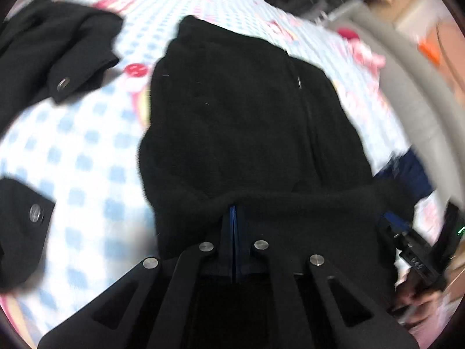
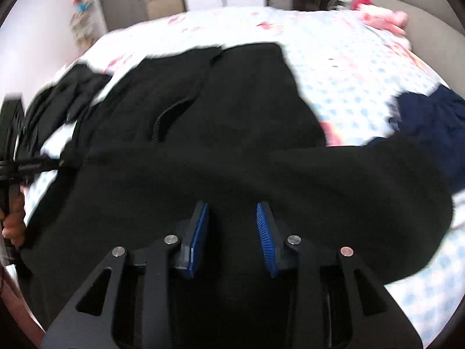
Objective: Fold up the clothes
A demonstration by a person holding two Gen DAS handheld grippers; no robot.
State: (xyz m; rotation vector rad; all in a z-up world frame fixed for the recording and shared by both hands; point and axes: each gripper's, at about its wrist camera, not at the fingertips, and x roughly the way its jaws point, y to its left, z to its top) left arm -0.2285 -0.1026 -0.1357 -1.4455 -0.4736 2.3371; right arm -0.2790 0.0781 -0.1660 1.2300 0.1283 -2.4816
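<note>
A black fleece garment (image 1: 247,122) lies spread on the blue-and-white checked bed sheet (image 1: 87,151). In the left wrist view my left gripper (image 1: 234,212) has its blue pads pressed together, and their tips vanish under a raised fold of the garment's near edge, so it is shut on that cloth. The right wrist view shows the same garment (image 2: 203,101) with a thick band of it stretched across in front of my right gripper (image 2: 232,212). That gripper's blue pads (image 2: 200,232) stand apart over the black cloth without pinching it. My left gripper (image 2: 35,167) also shows at the left edge.
A second black garment with metal snaps (image 1: 58,52) lies at the far left, another part (image 1: 23,218) nearer. A navy garment (image 2: 430,128) sits on the right of the bed. Pink bedding (image 2: 383,20) and a grey padded frame (image 1: 407,87) bound the far side.
</note>
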